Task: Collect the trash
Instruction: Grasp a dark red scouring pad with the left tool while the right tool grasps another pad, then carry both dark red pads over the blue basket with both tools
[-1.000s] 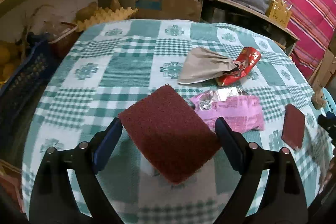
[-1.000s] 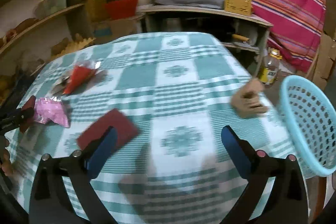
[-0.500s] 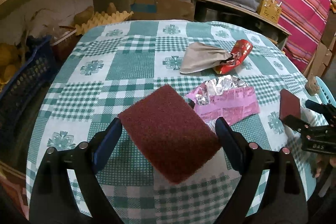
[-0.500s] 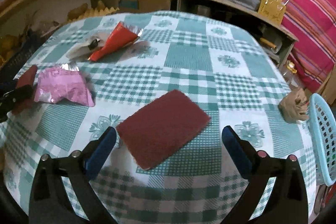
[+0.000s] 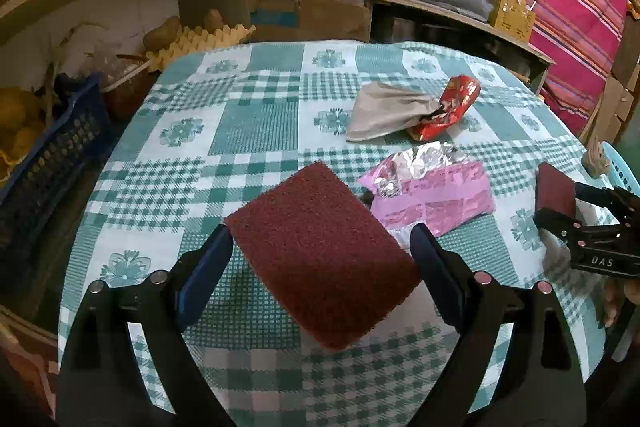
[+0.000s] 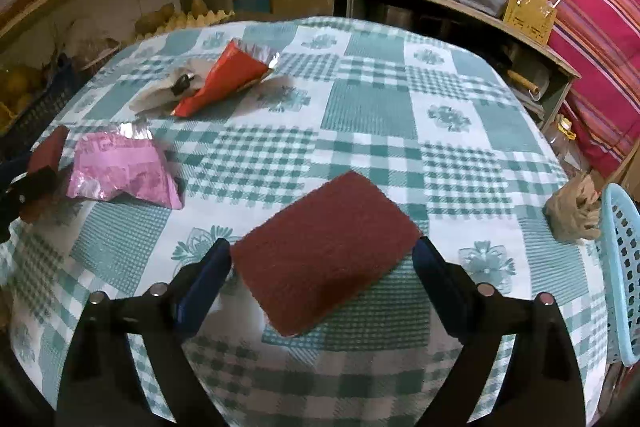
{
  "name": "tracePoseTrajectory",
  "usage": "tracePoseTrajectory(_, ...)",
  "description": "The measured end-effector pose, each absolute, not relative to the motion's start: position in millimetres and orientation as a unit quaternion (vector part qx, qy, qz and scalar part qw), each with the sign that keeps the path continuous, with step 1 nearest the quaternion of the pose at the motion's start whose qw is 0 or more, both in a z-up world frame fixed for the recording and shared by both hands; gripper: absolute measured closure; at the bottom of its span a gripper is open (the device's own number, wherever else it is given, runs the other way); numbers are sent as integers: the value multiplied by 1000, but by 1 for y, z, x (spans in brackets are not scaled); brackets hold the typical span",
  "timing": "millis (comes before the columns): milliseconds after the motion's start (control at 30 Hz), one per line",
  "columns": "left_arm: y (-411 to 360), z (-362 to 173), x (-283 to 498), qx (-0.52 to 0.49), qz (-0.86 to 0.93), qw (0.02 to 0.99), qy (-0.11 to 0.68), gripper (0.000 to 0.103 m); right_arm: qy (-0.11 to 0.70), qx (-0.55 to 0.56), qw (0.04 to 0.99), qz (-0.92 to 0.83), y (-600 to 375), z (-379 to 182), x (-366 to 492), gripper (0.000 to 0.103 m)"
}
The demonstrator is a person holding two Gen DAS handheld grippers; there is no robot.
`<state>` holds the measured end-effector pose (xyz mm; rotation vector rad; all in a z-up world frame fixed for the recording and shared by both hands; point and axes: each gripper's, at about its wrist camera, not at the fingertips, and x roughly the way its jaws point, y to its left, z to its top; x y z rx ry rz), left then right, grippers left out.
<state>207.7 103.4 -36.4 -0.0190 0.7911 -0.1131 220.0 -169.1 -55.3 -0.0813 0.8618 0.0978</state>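
My left gripper (image 5: 320, 239) is shut on a maroon scouring pad (image 5: 320, 267) and holds it above the checked tablecloth (image 5: 256, 123). A second maroon pad (image 6: 324, 259) sits between the closing jaws of my right gripper (image 6: 324, 251), and its blue fingertips (image 6: 220, 259) touch both ends of it. A pink foil wrapper (image 5: 436, 199) lies just beyond the left pad. Farther back are a red foil wrapper (image 5: 448, 107) and a beige paper bag (image 5: 384, 111). In the left wrist view, the right gripper (image 5: 560, 201) shows at the right edge.
A crumpled brown paper (image 6: 576, 211) rests at the table's right edge beside a light blue basket (image 6: 620, 267). A dark blue crate (image 5: 48, 163) stands left of the table. Shelves, a bucket and a low bench crowd the back.
The right gripper swung left from the basket side to the second maroon pad, and its jaws have narrowed onto it. The left gripper keeps its pad, almost still.
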Motion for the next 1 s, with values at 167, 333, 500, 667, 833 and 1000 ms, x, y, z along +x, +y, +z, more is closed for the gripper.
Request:
tracePoseTrajectory(167,89,-18,200,-6,-57,928,367,16,387,-31,920,45,-193,-31,205,14)
tracePoseTrajectory(333,59,2,195,0,-69,934,349,16,360,-12,932,39,-231,-4,189,14)
tracePoseTrajectory(500,15,21,193,10,-94,938,333,16,341,7,940,21,-281,19,174,14)
tracePoseTrajectory(667,-40,34,193,23,-122,939,322,16,324,26,946,-15,-350,35,155,14)
tracePoseTrajectory(833,-102,42,191,35,-150,938,310,16,318,31,946,-61,-415,41,137,14)
tracePoseTrajectory(1000,-169,48,188,46,-189,934,301,16,318,32,943,-97,-471,41,119,14)
